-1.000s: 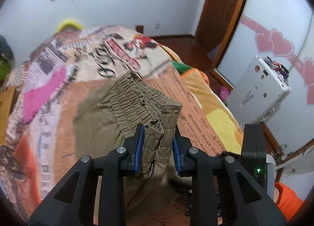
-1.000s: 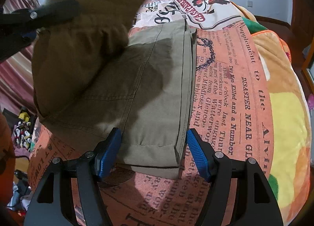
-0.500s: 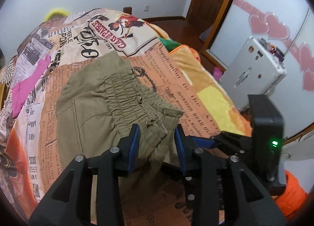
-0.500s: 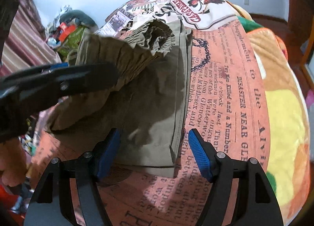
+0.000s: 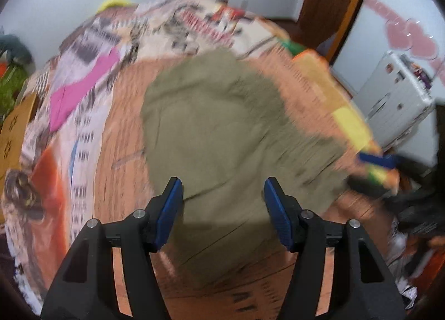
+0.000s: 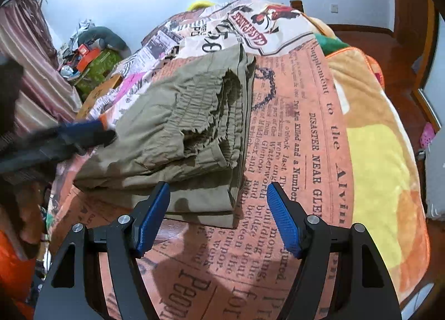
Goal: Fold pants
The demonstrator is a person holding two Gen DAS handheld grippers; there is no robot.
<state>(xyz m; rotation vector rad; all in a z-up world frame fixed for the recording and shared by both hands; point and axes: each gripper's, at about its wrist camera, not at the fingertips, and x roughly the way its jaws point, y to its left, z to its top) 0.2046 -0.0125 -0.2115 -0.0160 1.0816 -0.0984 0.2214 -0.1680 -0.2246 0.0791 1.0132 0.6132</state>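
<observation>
On the newsprint blanket [image 6: 314, 153] lie folded olive pants [image 6: 194, 136], both grippers' fingers apart, the left's opening.

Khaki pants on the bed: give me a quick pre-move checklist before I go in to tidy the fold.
1. Left gripper free of fabric: ok, jaws opening, nothing pinched.
2. Right gripper free: ok, open, pads off the cloth.
3. Khaki pants resting on the newspaper-print blanket: ok.
4. Elastic waistband lying flat: not ok, ruffled and bunched on top.
5. Stacked layers aligned at the right edge: ok.
6. Far end of the fold squared: cannot tell, left view blurred.
</observation>
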